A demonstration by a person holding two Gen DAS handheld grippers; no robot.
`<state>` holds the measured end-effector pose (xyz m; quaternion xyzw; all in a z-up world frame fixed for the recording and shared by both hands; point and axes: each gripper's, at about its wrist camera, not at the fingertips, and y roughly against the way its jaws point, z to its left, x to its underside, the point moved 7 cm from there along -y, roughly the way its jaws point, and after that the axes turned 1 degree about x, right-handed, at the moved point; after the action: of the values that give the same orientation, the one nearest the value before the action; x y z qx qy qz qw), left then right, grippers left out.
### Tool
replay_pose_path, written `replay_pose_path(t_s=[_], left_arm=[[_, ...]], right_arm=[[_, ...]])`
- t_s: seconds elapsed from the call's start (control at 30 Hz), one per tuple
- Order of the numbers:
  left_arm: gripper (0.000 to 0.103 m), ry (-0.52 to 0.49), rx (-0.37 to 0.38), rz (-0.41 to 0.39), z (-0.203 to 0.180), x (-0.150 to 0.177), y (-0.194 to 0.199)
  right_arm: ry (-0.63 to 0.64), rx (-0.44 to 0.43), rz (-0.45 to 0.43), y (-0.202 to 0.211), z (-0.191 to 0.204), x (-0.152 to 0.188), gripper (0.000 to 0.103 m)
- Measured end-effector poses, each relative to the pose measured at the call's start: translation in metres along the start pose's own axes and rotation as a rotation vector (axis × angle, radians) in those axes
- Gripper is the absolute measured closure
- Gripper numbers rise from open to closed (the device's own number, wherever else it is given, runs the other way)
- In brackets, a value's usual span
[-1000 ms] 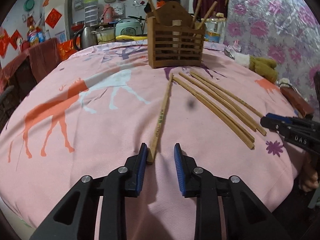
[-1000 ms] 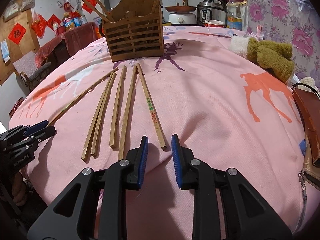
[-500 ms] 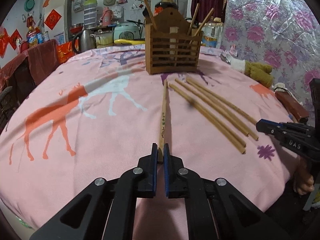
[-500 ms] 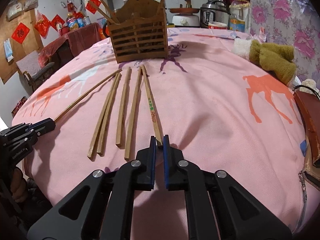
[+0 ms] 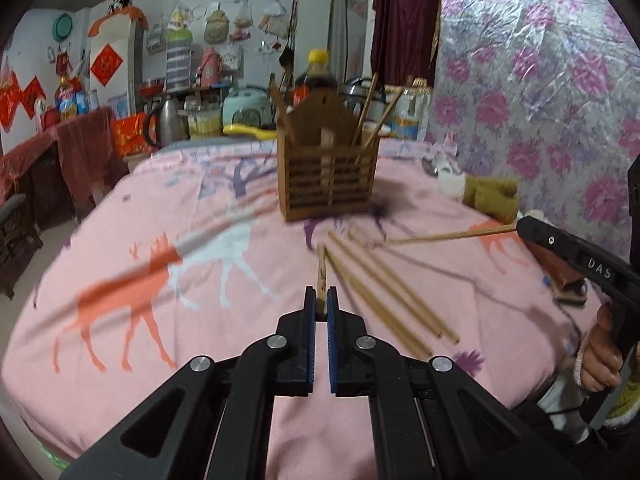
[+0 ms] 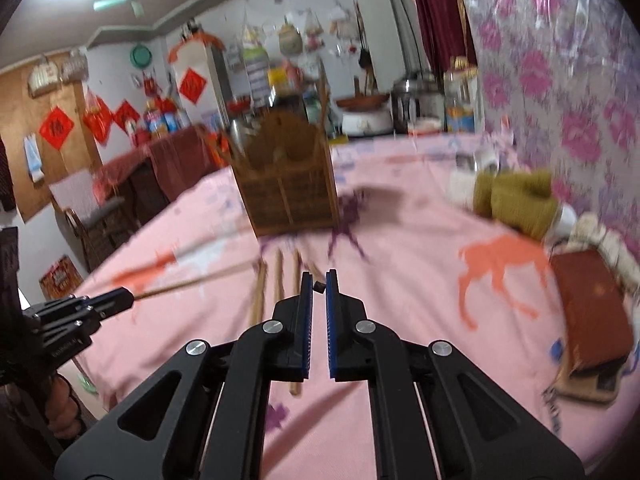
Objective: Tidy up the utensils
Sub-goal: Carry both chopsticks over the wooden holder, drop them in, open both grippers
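Item: your left tongs (image 5: 321, 307), clenched on one chopstick (image 5: 321, 276), its long axis aimed straight at the wooden holder (image 5: 328, 172) ahead.

Item: your right tongs (image 6: 319, 289), clenched on a second chopstick (image 5: 450, 235), pointing toward the holder's right side.

Loose chopsticks (image 5: 384, 296) lie on the counter (image 5: 120, 248) before the holder.
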<state>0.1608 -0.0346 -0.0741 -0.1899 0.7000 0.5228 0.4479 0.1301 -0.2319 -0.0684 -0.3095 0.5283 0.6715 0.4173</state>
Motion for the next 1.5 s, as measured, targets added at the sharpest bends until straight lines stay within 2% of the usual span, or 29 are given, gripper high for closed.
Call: replay_pose_path(t_s=[0.13, 0.3, 0.37, 0.4, 0.53, 0.67, 0.73, 0.77, 0.83, 0.97, 1.03, 1.1, 1.13, 1.17, 1.3, 1.5], left_arm=[[0.097, -0.02, 0.039, -0.021, -0.012, -0.026, 0.009], [0.097, -0.028, 0.083, -0.017, -0.021, -0.053, 0.007], [0.097, -0.029, 0.087, -0.018, -0.022, -0.06, 0.005], [0.097, -0.028, 0.087, -0.02, -0.023, -0.063, 0.004], [0.097, -0.019, 0.098, -0.032, -0.022, -0.069, 0.003], [0.097, -0.015, 0.1, -0.028, -0.022, -0.068, 0.003], [0.097, -0.021, 0.098, -0.026, -0.023, -0.067, 0.003], [0.097, -0.023, 0.096, -0.025, -0.024, -0.067, 0.003], [0.097, -0.021, 0.094, -0.023, -0.024, -0.066, 0.002], [0.097, -0.009, 0.09, -0.023, -0.024, -0.066, 0.001], [0.097, -0.01, 0.09, -0.023, -0.023, -0.066, 0.001], [0.097, -0.01, 0.09, -0.022, -0.023, -0.066, 0.001], [0.097, -0.009, 0.091, -0.023, -0.023, -0.066, 0.001], [0.097, -0.008, 0.092, -0.023, -0.023, -0.066, 0.001], [0.097, -0.018, 0.095, -0.018, -0.024, -0.068, -0.001], [0.097, -0.037, 0.101, -0.023, -0.025, -0.098, -0.007]], right_arm=[[0.011, -0.006, -0.04, 0.011, 0.006, -0.025, 0.096], [0.033, 0.003, -0.052, 0.012, 0.01, -0.039, 0.097], [0.05, -0.025, -0.018, 0.008, 0.012, -0.039, 0.096], [0.055, -0.041, 0.003, 0.006, 0.013, -0.036, 0.091], [0.078, -0.066, 0.114, -0.005, 0.01, -0.003, 0.09], [0.083, -0.072, 0.258, -0.012, -0.005, 0.054, 0.088], [0.083, -0.064, 0.319, -0.012, -0.013, 0.079, 0.084], [0.087, -0.056, 0.349, -0.012, -0.017, 0.091, 0.078], [0.087, -0.041, 0.372, -0.014, -0.022, 0.102, 0.07], [0.068, -0.046, 0.402, -0.017, -0.025, 0.114, 0.069], [0.122, 0.011, 0.421, -0.023, -0.024, 0.127, 0.07], [0.164, 0.047, 0.385, -0.02, -0.02, 0.128, 0.075], [0.16, 0.037, 0.384, -0.018, -0.018, 0.127, 0.081], [0.148, 0.03, 0.384, -0.018, -0.017, 0.125, 0.097], [0.139, 0.049, 0.298, -0.009, -0.016, 0.096, 0.097], [0.16, 0.033, 0.113, 0.011, -0.003, 0.014, 0.097]])
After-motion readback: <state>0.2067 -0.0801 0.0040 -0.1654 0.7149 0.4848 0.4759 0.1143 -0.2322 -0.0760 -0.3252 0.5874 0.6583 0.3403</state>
